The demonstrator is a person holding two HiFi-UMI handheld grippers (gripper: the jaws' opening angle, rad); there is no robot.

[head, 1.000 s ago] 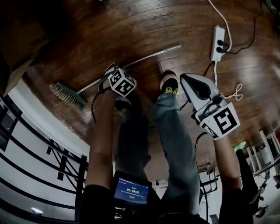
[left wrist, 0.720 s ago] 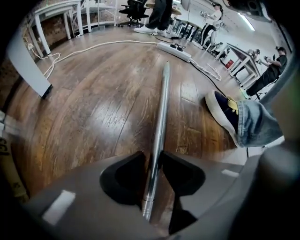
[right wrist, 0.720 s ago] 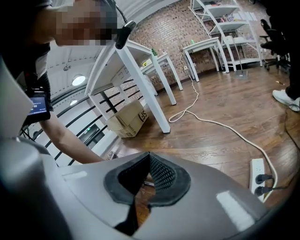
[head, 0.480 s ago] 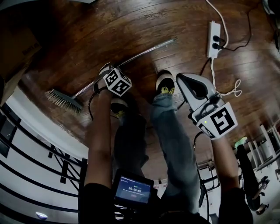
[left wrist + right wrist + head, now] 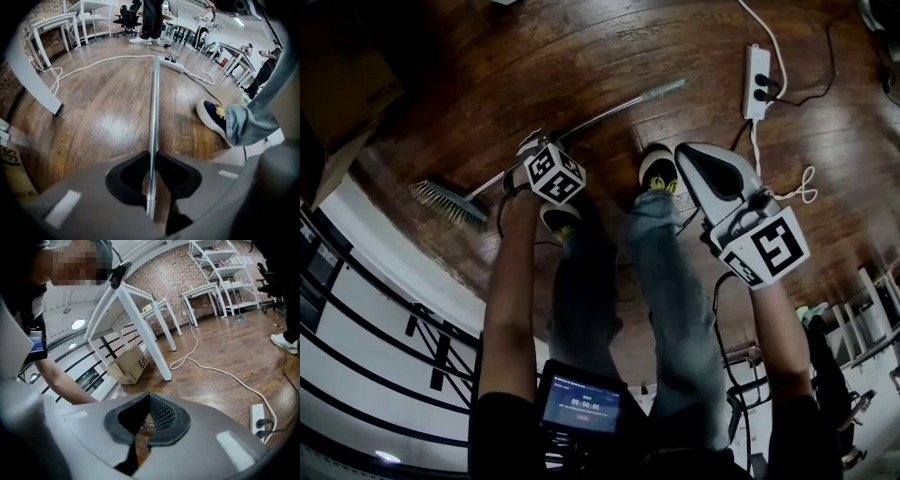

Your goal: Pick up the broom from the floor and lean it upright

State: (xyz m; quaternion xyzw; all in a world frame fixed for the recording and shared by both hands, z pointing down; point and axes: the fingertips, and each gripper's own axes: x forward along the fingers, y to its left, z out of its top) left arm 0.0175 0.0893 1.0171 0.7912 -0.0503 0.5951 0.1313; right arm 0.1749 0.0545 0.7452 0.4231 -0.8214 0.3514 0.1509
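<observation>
The broom lies on the wooden floor, its brush head (image 5: 448, 202) at the left and its metal handle (image 5: 619, 105) running up to the right. My left gripper (image 5: 530, 153) points down at the handle by the left shoe. In the left gripper view the jaws of the left gripper (image 5: 151, 159) are closing, with the handle (image 5: 153, 103) between them and the pads touching it. My right gripper (image 5: 684, 152) hangs over the right shoe, shut and empty; in its own view the right gripper (image 5: 149, 401) has its tips together.
A white power strip (image 5: 757, 82) with cords lies at the far right. The person's shoes (image 5: 658, 173) stand just behind the handle. A cardboard box (image 5: 342, 103) sits at the left beside a black railing (image 5: 384, 309). White table legs (image 5: 145, 333) stand further off.
The left gripper has stayed over the handle near the left shoe and turned slightly. The broom has not visibly shifted on the floor. The right gripper has hardly moved.
</observation>
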